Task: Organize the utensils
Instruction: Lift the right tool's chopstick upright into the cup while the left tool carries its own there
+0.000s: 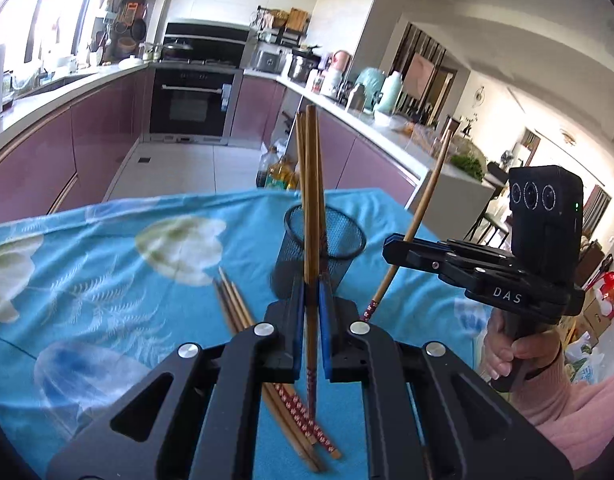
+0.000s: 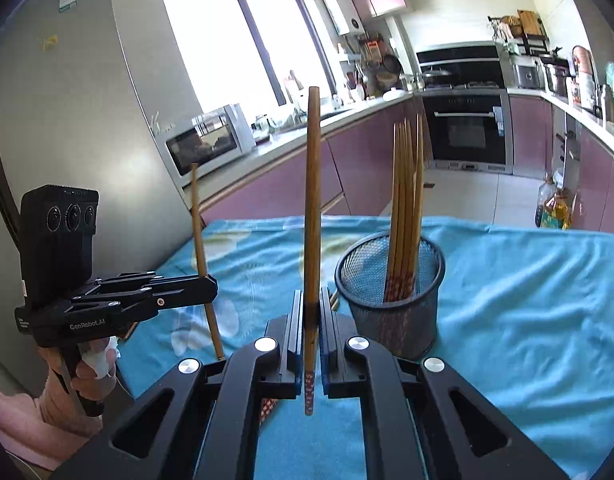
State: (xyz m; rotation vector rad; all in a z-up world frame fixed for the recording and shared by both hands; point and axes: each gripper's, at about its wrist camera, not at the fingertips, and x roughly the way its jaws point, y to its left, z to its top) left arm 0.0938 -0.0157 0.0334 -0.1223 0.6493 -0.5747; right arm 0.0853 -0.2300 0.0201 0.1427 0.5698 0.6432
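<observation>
My left gripper (image 1: pixel 311 292) is shut on one wooden chopstick (image 1: pixel 311 208), held upright just in front of the black mesh cup (image 1: pixel 331 256). My right gripper (image 2: pixel 311 304) is shut on another chopstick (image 2: pixel 311 200), upright, left of the mesh cup (image 2: pixel 391 312), which holds several chopsticks (image 2: pixel 405 208). Each gripper shows in the other's view: the right gripper (image 1: pixel 391 250) with its chopstick (image 1: pixel 423 208), the left gripper (image 2: pixel 211 288) with its chopstick (image 2: pixel 201 240). Several loose chopsticks (image 1: pixel 243 312) lie on the blue cloth left of the cup.
The table has a blue flowered cloth (image 1: pixel 107 280). Its far edge drops to the kitchen floor, where oil bottles (image 1: pixel 277 170) stand. Purple cabinets and an oven (image 1: pixel 193 100) lie beyond. A grey fridge (image 2: pixel 79 120) stands to the left in the right wrist view.
</observation>
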